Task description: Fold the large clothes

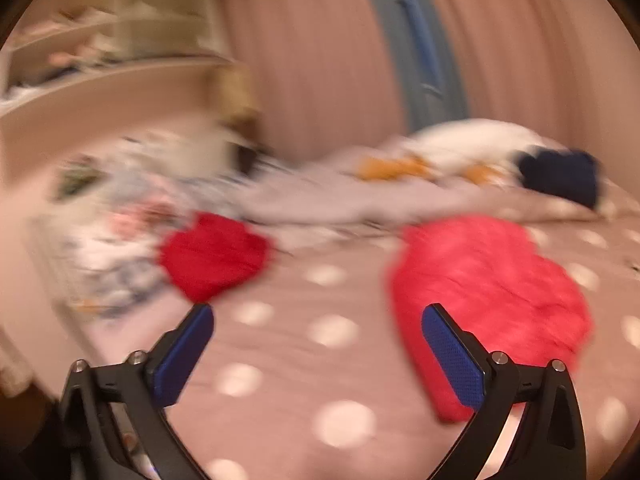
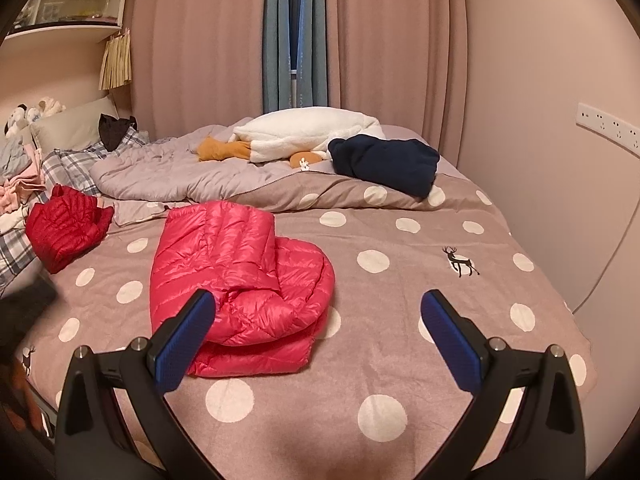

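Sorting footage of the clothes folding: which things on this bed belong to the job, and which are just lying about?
Job:
- folded pink quilted down jacket
- crumpled dark red quilted jacket
- navy blue garment

Lying about:
- white plush goose toy
- grey rumpled duvet
- plaid pillow

Polka-dot bed [image 2: 400, 280] under folded pink jacket [image 2: 240, 272]

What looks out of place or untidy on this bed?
The pink jacket lies folded but lopsided on the spotted blanket, one side bulging past the rest. A red jacket sits crumpled near the bed's left edge. Both grippers, left and right, are open and hold nothing.
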The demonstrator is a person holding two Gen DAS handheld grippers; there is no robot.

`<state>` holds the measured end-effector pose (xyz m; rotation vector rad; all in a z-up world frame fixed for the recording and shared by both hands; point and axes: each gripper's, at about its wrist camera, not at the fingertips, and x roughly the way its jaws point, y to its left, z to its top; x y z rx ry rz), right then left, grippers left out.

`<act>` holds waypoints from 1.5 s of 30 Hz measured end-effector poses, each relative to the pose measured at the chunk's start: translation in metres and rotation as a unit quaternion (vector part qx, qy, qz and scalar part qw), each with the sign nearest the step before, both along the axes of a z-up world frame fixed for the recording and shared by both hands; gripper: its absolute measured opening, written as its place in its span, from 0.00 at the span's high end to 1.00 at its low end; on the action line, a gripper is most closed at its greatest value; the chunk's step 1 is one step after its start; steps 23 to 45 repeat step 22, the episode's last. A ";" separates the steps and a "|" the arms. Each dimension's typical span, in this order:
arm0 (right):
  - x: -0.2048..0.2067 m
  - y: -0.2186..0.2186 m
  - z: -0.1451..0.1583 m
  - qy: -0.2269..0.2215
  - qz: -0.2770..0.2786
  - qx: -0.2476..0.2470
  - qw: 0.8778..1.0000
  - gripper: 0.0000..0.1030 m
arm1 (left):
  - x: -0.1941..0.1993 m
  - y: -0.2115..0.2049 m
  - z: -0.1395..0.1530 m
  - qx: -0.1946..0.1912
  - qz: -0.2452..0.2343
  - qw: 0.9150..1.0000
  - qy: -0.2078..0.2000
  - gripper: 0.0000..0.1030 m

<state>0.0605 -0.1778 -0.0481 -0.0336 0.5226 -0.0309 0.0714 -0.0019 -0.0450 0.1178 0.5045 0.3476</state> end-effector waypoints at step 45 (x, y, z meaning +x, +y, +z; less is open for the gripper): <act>-0.002 -0.014 0.001 -0.002 -0.021 0.011 1.000 0.00 | -0.023 0.005 0.015 -0.140 -0.092 0.986 -0.010 0.00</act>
